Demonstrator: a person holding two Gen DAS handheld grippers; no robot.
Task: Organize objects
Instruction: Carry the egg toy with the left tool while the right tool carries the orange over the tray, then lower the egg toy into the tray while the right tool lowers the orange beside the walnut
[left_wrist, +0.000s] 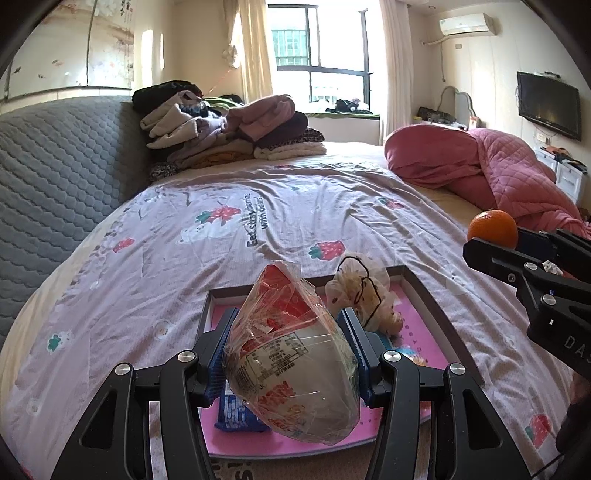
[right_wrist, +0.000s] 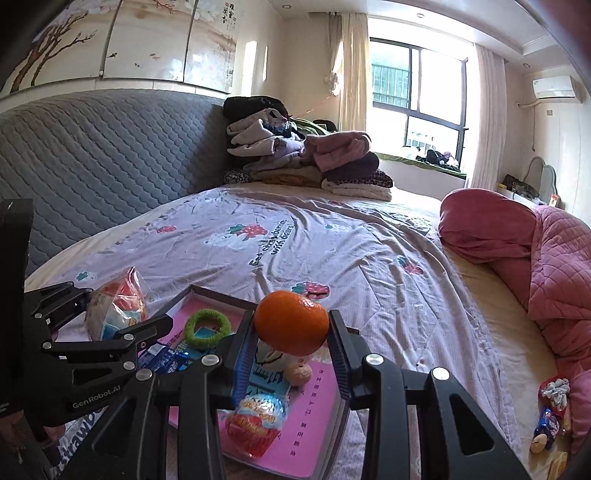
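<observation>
Left gripper (left_wrist: 288, 354) fingers clamp wrapped cup (left_wrist: 291, 365) | right gripper (right_wrist: 291, 343) fingers pinch orange (right_wrist: 291, 321) above tray (right_wrist: 317, 435)

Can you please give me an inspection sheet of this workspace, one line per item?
Surface: bed sheet with strawberry print.
Job's things: pink tray holding green ring, blue packet, egg toy.
Clutter: snacks at the bed edge.
Grippers: left gripper shut on wrapped egg; right gripper shut on orange.
Cables: nothing seen.
Surroundings: clothes pile, pink quilt, window.
</observation>
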